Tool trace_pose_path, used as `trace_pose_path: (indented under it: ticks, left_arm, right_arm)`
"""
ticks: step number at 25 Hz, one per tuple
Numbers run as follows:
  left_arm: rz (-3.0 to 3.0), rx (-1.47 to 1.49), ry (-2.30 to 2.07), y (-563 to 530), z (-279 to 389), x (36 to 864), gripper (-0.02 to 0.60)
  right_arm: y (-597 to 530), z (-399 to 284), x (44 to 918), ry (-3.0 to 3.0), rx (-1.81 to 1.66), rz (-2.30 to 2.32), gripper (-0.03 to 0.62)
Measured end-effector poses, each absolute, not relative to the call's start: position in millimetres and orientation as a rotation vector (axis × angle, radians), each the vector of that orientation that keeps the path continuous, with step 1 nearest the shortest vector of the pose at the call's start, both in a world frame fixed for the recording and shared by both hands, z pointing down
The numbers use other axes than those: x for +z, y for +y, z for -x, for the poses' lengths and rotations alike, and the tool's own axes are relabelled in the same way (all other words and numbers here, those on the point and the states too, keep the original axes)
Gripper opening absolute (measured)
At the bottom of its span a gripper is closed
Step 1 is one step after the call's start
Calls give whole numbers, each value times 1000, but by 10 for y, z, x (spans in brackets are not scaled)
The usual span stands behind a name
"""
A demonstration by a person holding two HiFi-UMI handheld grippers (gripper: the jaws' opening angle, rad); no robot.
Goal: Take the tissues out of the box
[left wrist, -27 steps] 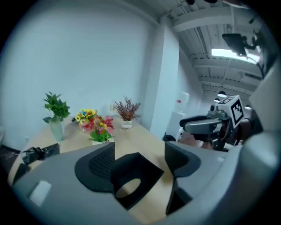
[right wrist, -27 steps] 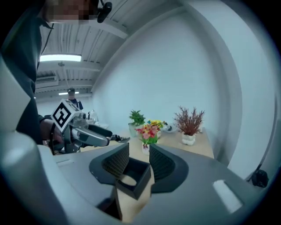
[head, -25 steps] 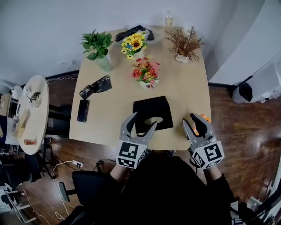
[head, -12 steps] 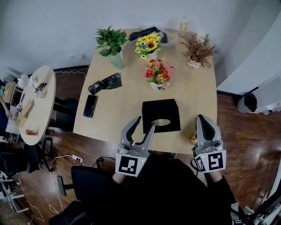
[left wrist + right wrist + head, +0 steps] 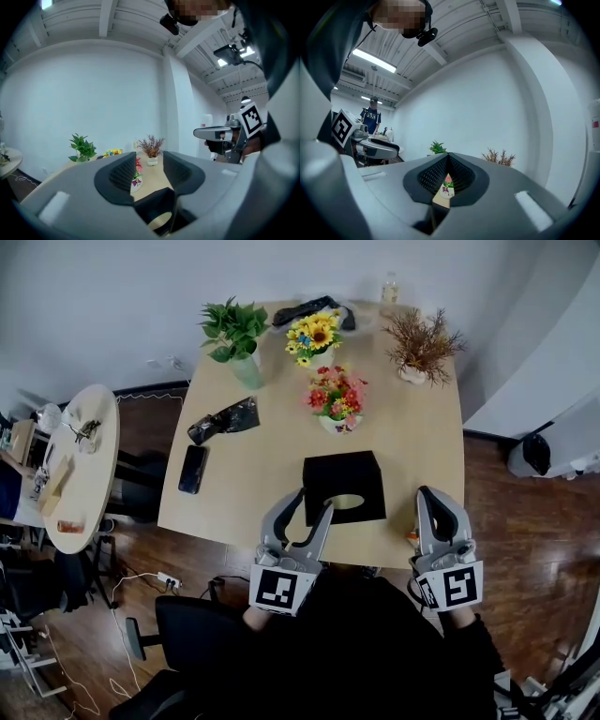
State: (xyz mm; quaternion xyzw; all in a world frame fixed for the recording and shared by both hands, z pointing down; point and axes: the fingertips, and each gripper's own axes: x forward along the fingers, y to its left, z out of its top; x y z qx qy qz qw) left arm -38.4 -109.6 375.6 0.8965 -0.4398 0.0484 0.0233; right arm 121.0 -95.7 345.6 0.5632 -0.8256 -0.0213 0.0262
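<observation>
Fingers [image 5: 277, 517] of the left gripper [image 5: 311, 499] stand a little apart with nothing between them, and their tips show over the 7 o'clock corner of the black tissue box [image 5: 342, 479]. This box stands on the wooden table [image 5: 412, 437] near its 6 o'clock edge, oval opening upward. At 4 o'clock from the box, apart from it, the right gripper [image 5: 431, 498] has both fingers pressed together, empty.
</observation>
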Motion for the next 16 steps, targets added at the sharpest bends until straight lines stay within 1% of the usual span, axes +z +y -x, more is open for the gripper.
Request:
trace_pose_path:
  ticks: [6,16]
  left_arm:
    - [-2745,153,-1384,-1123,451,3799,160]
    - [-2721,155,-1400,-1156,528,3823,160]
  right_arm:
    - [-954,-1139,3338,-2583,-117,-1723,0]
    - [-997,-1070,3407,-2576,-99,-1693,0]
